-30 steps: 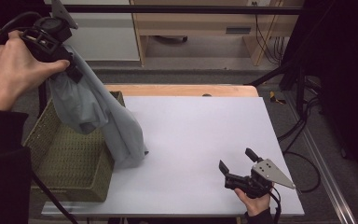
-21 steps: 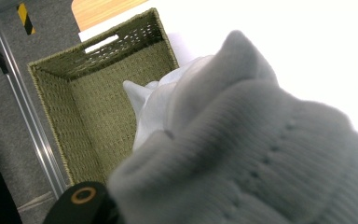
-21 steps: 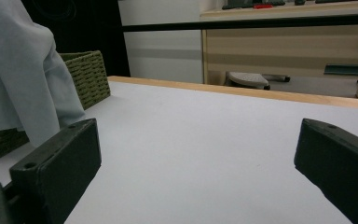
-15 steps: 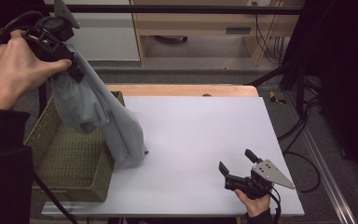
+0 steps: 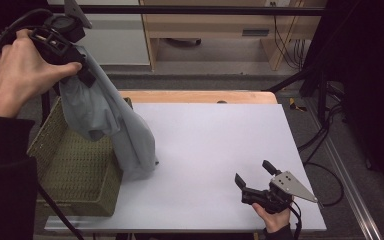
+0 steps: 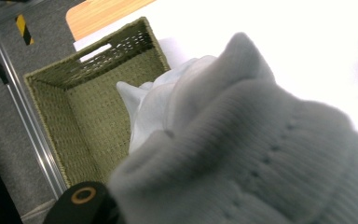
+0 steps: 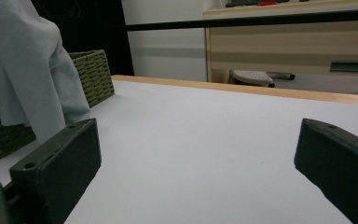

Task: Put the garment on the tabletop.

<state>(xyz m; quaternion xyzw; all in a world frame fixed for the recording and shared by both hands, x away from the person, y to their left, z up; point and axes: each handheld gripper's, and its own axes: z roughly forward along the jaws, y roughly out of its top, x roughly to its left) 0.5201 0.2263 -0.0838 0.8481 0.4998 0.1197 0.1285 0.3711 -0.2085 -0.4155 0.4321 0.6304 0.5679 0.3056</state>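
From the high view, my left gripper [image 5: 82, 70] is clamped on the grey garment [image 5: 112, 127], which hangs half over the green basket [image 5: 75, 175]. Left gripper view: fabric [image 6: 242, 154] sits above the basket's opening [image 6: 74, 112], so I'd centre it before lowering. Right gripper view: jaws wide, empty, well right of the basket [image 7: 91, 74].

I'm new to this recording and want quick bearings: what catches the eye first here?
The pale grey garment stands out, hanging from the left claw raised above the green woven basket at the table's left, its lower end draping over the basket's rim onto the white tabletop. The right claw rests open near the table's front right corner.
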